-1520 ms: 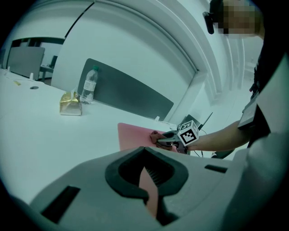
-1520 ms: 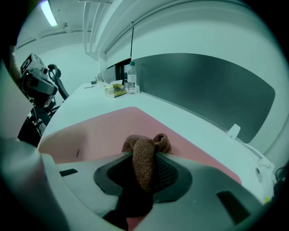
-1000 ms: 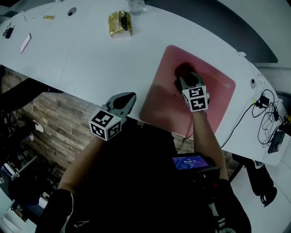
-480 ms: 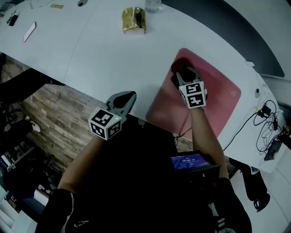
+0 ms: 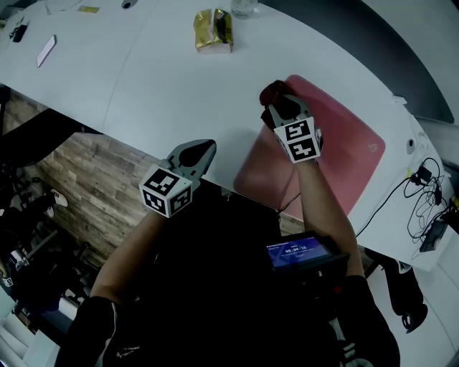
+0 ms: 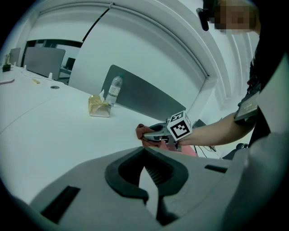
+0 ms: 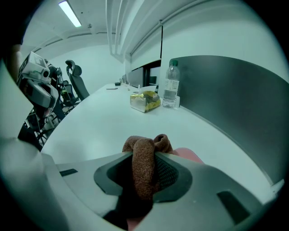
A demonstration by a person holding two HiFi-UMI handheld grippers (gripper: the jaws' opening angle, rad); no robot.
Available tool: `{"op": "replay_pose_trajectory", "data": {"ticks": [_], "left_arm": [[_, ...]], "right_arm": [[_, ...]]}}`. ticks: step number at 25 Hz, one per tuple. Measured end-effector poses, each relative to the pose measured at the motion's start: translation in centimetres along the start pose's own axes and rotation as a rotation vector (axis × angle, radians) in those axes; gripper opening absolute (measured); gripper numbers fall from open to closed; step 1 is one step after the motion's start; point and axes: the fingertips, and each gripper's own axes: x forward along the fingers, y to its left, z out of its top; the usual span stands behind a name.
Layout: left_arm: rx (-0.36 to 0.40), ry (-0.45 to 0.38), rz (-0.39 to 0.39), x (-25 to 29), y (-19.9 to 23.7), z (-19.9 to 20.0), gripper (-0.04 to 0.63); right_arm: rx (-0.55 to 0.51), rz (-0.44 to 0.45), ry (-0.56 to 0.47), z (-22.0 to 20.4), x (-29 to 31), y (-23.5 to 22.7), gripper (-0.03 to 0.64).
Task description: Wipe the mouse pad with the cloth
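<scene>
Here, the right gripper (image 5: 278,109) is at the far left corner of the pink mouse pad (image 5: 337,150). Its jaws are pinching a bunched brown cloth (image 5: 272,92), and the cloth sits right at that corner of the pad. In the right gripper view the cloth (image 7: 144,162) fills the space between the jaws.

The left gripper (image 5: 199,153) is off to the left of the pad, over the near edge of the white bench (image 5: 143,79). Its jaws are pressed together at the tips and hold nothing.

A yellow packet (image 5: 213,30) lies past the pad on the far left side, with a clear bottle (image 5: 244,6) just beside it.

The pad has a tiny mark (image 5: 373,148) near its right corner, too small to read. Near the pad's front edge, a small blue screen (image 5: 297,251) shows digits that are too blurry to read.
</scene>
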Motion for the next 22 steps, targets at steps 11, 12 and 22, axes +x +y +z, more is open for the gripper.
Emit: {"op": "replay_pose_trajectory", "data": {"ticks": [11,12,22], "left_arm": [[0.025,0.020,-0.018,2.1,-1.8,1.2,0.008],[0.028,0.025,-0.022,2.3,-2.0,1.1,0.008],[0.076,0.070,-0.093,5.4,-5.7,1.0,0.009]], "right_arm": [[-0.015,-0.053,-0.019,1.3,0.5,-4.4,0.133],[-0.010,-0.063,-0.019,1.0,0.3,-4.9,0.133],[0.087,-0.175,0.009,-4.6,-4.6,-9.5,0.133]]}}
